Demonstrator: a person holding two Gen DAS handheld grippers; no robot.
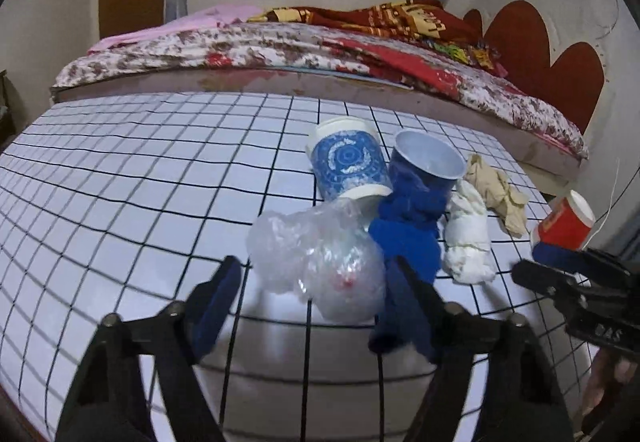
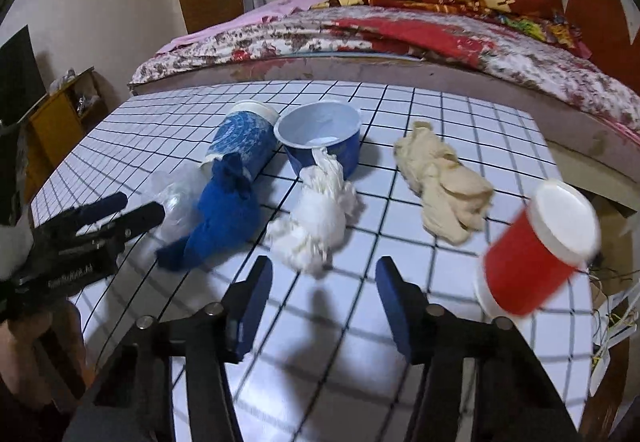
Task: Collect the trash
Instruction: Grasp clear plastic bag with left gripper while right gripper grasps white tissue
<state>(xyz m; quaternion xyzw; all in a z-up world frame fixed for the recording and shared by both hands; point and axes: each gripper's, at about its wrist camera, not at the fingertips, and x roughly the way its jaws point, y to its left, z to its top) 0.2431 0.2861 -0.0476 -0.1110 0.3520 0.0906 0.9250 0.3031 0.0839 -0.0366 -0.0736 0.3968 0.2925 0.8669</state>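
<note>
Trash lies on a checked white table (image 1: 120,181): a clear crumpled plastic bag (image 1: 320,258), a blue patterned paper cup (image 1: 348,161) on its side, a blue tub (image 1: 424,165), a blue crumpled wad (image 1: 408,234), a white tissue wad (image 1: 468,238), a beige glove-like wad (image 1: 496,189) and a red cup (image 2: 540,250) on its side. My left gripper (image 1: 316,294) is open, its fingers on either side of the plastic bag. My right gripper (image 2: 324,302) is open and empty, just short of the white tissue wad (image 2: 316,222).
A bed (image 1: 320,49) with floral and red blankets runs along the table's far edge. A window and curtains are behind it. A wooden shelf (image 2: 60,117) stands at the left. Cables (image 2: 612,322) hang off the table's right edge.
</note>
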